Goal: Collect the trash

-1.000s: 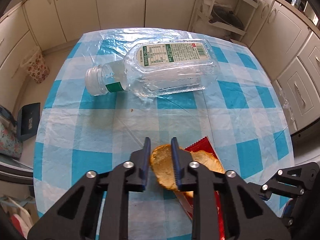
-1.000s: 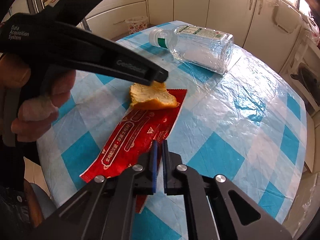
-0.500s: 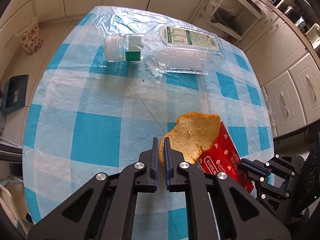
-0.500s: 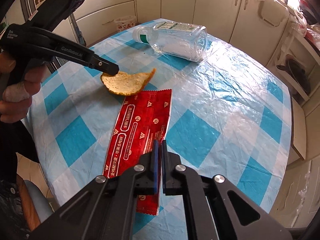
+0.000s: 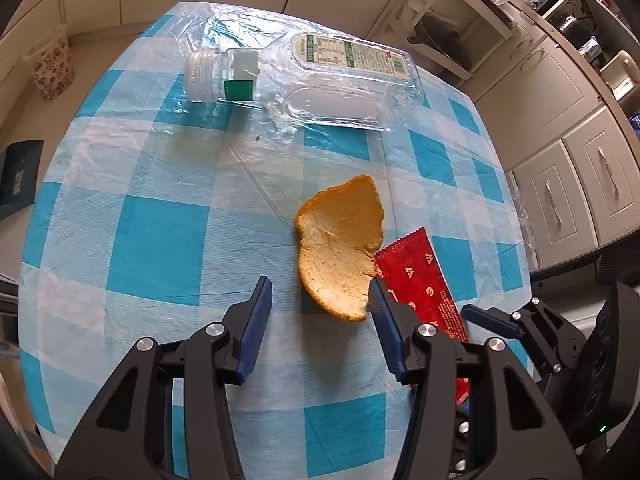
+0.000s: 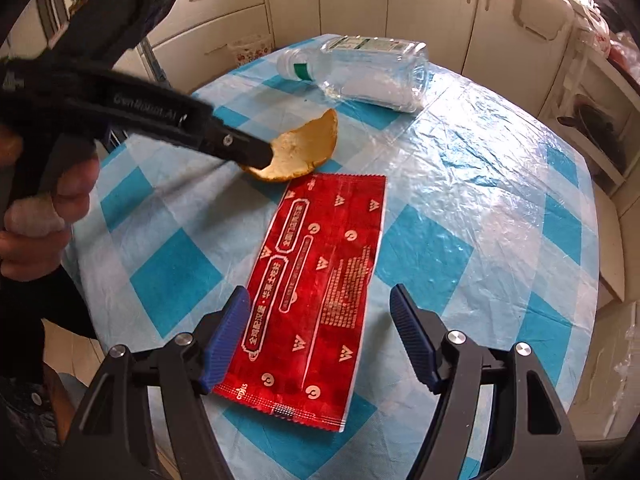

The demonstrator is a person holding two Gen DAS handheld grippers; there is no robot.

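On the table (image 5: pixel 152 240) the bottle (image 5: pixel 320 80) lies on its side at the far end. Nearer in sits the peel (image 5: pixel 340 248), well apart from the bottle. The wrapper (image 6: pixel 316 288) lies flat just beside the peel, its far corner touching it, stretching back toward the table's near edge.

You see a round table (image 5: pixel 160 240) with a blue and white checked cover. A clear bottle (image 5: pixel 320 80) lies on its side at the top. An orange peel (image 5: pixel 340 240) sits mid-frame, and a red wrapper (image 6: pixel 316 288) lies flat just beside it.
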